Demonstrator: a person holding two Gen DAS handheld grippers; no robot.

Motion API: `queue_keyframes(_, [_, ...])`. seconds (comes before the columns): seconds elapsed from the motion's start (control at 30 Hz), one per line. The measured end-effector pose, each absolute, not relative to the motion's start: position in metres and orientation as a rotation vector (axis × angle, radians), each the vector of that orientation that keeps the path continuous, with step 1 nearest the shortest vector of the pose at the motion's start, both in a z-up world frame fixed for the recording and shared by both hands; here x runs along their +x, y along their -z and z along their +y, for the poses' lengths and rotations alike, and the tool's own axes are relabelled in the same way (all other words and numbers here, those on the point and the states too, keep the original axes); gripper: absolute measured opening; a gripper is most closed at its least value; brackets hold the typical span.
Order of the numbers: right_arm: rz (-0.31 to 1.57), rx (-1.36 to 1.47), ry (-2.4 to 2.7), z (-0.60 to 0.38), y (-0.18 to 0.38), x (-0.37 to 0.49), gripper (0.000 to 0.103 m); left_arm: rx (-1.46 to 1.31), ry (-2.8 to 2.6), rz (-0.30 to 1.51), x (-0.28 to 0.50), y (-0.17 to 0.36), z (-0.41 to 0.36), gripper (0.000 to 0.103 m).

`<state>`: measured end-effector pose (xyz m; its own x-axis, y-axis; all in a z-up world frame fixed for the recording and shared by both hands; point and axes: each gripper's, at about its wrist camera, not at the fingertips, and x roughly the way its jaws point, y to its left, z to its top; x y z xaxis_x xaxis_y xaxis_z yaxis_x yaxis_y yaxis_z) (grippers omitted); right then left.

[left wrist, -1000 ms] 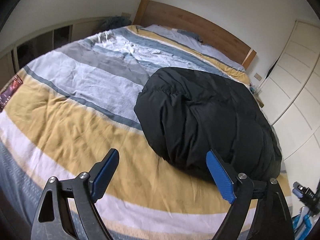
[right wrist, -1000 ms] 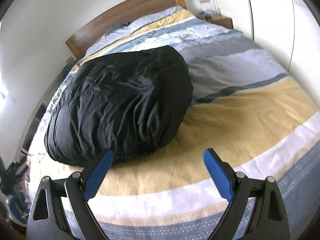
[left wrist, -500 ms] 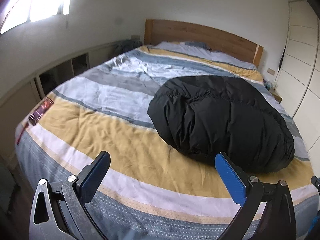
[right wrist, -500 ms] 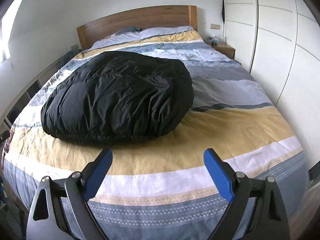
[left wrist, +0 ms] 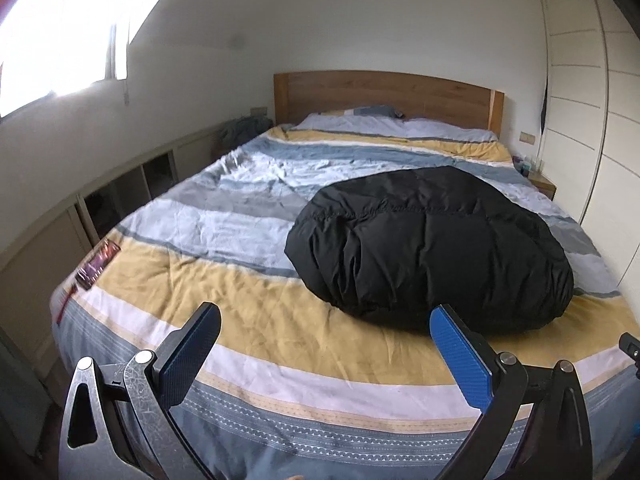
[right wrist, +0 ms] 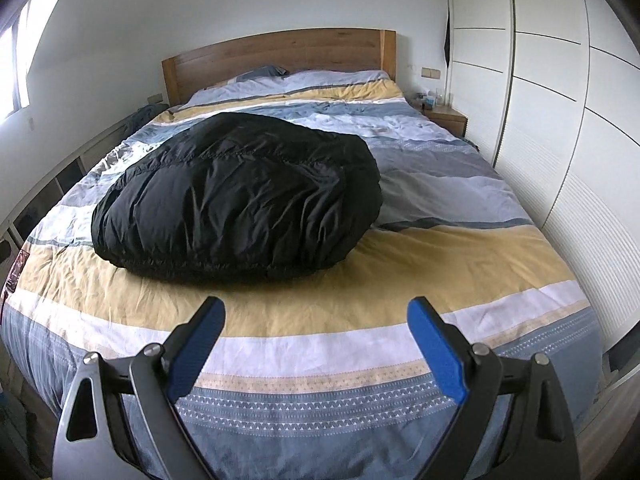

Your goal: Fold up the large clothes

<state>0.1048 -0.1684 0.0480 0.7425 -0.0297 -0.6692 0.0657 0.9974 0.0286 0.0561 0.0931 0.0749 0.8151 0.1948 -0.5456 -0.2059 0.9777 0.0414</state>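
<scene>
The black jacket (left wrist: 430, 250) is lying bunched on the striped bed (left wrist: 248, 300) — both the left gripper (left wrist: 324, 330) and the right gripper (right wrist: 316, 316) are hanging spread apart, gripping nothing.

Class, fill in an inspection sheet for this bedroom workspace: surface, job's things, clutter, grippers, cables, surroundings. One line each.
Surface: bed with a striped duvet, wrinkled.
Job's things: black puffy jacket lying bundled on the duvet, touched by neither gripper.
Clutter: dark red flat packet near the bed's left edge.
Grippers: left gripper open and empty; right gripper open and empty.
Cables: nothing seen.
Surroundings: wooden headboard, white wardrobe, nightstand, window.
</scene>
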Motion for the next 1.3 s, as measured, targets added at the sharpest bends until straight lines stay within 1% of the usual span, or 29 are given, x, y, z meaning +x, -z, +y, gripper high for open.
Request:
queue_keyframes(0.37, [0.716,0.050,0.063,-0.175,-0.052,0.091,0.093,0.018,-0.179,0.537,0.045,-0.081,0.075,0.103])
queue_keyframes(1.3, [0.690,0.042,0.058,-0.177,-0.052,0.082,0.093,0.028,-0.095,0.586,0.047,-0.065,0.058,0.103])
